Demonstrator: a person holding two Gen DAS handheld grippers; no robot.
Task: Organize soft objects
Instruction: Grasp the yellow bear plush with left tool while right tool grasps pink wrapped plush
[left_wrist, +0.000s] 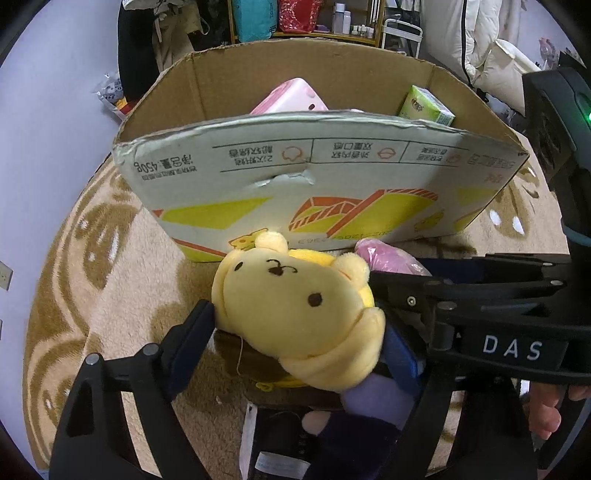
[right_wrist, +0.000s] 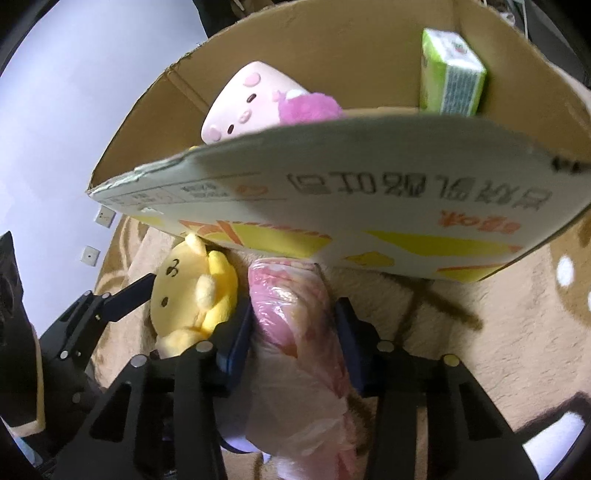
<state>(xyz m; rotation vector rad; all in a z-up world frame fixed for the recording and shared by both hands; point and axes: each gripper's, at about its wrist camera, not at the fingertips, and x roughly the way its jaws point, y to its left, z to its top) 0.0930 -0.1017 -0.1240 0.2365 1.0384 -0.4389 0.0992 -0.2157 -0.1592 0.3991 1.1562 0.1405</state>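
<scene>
My left gripper (left_wrist: 295, 332) is shut on a yellow plush bear (left_wrist: 291, 306), held just in front of an open cardboard box (left_wrist: 317, 173); the bear also shows in the right wrist view (right_wrist: 195, 291). My right gripper (right_wrist: 291, 332) is shut on a pink plastic-wrapped soft pack (right_wrist: 295, 332), right beside the bear and close to the box's near wall (right_wrist: 369, 206). The pack's end shows in the left wrist view (left_wrist: 388, 256). Inside the box lie a pink pig plush (right_wrist: 247, 99), a purple fluffy toy (right_wrist: 306, 107) and a green tissue pack (right_wrist: 450, 74).
The box stands on a beige patterned carpet (left_wrist: 110, 295). A pale wall (left_wrist: 44, 147) is at the left. Shelves with bags and bottles (left_wrist: 314, 18) and white coats (left_wrist: 480, 40) stand behind the box. A purple soft item (left_wrist: 373, 398) lies under the bear.
</scene>
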